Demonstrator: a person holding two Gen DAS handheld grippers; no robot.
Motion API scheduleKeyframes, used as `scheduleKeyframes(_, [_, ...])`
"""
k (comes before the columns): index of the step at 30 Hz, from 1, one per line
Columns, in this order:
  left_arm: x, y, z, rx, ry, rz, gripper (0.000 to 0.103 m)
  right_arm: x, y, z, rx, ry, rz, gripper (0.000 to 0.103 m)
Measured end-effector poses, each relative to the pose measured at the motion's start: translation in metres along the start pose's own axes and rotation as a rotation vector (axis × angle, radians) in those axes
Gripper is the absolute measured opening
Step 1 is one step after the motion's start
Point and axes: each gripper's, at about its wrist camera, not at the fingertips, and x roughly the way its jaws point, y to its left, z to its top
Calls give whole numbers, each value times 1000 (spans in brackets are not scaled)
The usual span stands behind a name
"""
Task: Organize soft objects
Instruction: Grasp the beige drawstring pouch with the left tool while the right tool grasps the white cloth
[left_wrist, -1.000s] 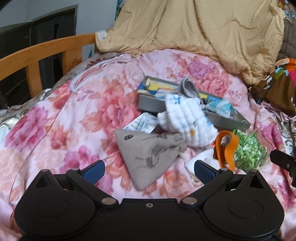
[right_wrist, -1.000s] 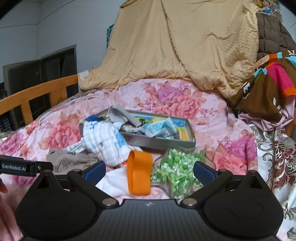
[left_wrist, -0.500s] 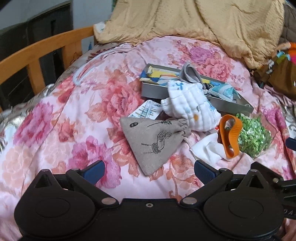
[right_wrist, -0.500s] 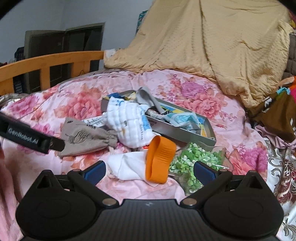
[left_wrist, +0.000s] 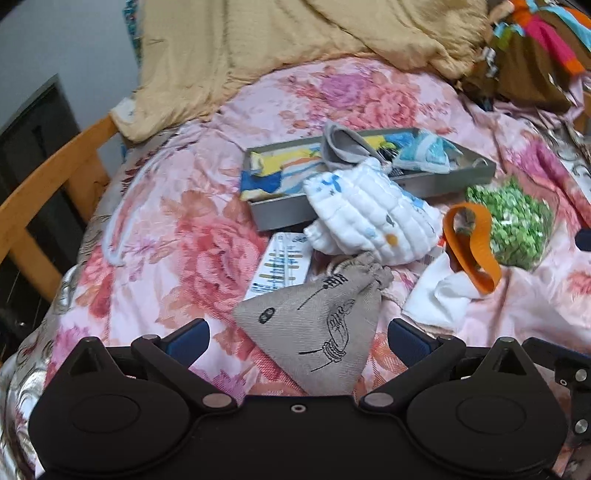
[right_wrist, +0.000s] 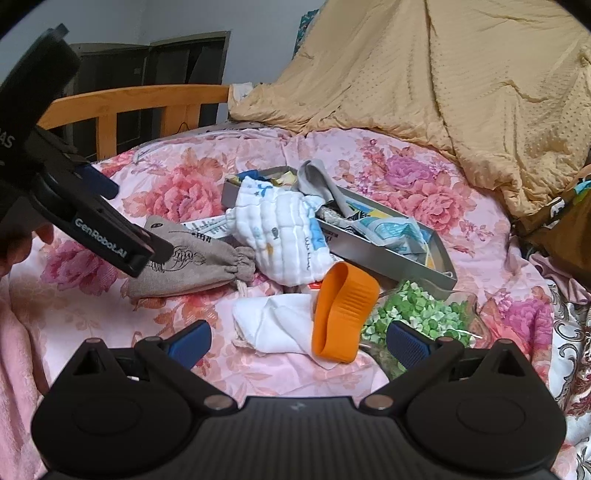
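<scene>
A grey drawstring pouch (left_wrist: 317, 328) lies on the floral bedspread, straight between the fingers of my open, empty left gripper (left_wrist: 298, 338). The pouch also shows in the right wrist view (right_wrist: 192, 258). Behind it a white quilted cloth (left_wrist: 369, 221) leans on a grey metal tray (left_wrist: 280, 214) that holds a grey sock (left_wrist: 340, 146) and colourful cloths. An orange band (right_wrist: 343, 314) rests on a white cloth (right_wrist: 280, 325) just ahead of my open, empty right gripper (right_wrist: 298, 338). The left gripper's body (right_wrist: 92, 229) is above the pouch in the right wrist view.
A green sequinned bag (right_wrist: 417, 314) lies right of the orange band. A printed paper strip (left_wrist: 280, 264) lies beside the pouch. A beige quilt (right_wrist: 443, 74) is heaped at the back. A wooden bed rail (left_wrist: 48, 184) runs along the left, with piled clothes (left_wrist: 535, 48) at the right.
My left gripper has moved in over the grey pouch, which now lies between its fingers. My right gripper has drawn closer to the orange band and white cloth. Both stay open.
</scene>
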Motion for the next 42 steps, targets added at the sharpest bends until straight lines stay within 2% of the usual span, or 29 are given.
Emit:
scheduleKeyframes(5, [16, -1, 2, 68, 16, -40, 102, 16, 5, 2, -67, 25, 29, 103])
scheduleKeyframes(10, [27, 3, 6, 170, -9, -80, 102, 35, 10, 1, -150, 39, 61, 103])
scheduleKeyframes(16, [43, 8, 5, 149, 33, -154, 102, 52, 18, 4, -224, 36, 107, 100])
scheduleKeyframes(19, [51, 6, 3, 173, 56, -185, 101, 65, 22, 3, -288, 66, 106, 94])
scheduleKeyframes(22, [56, 6, 3, 168, 70, -190, 96, 77, 22, 2, -297, 90, 107, 89])
scheduleKeyframes(24, [59, 8, 4, 152, 82, -192, 89, 81, 20, 3, -285, 90, 106, 84])
scheduleKeyframes(29, [66, 8, 5, 128, 103, -211, 82, 89, 11, 7, -223, 94, 115, 80])
scheduleKeyframes(34, [73, -3, -1, 184, 118, -188, 78, 97, 13, 6, -243, 108, 109, 73])
scheduleKeyframes(37, [75, -7, -3, 192, 143, -174, 68, 103, 15, 3, -254, 133, 115, 70])
scheduleKeyframes(42, [72, -2, 0, 124, 165, -183, 45, 106, 18, -2, -269, 171, 126, 68])
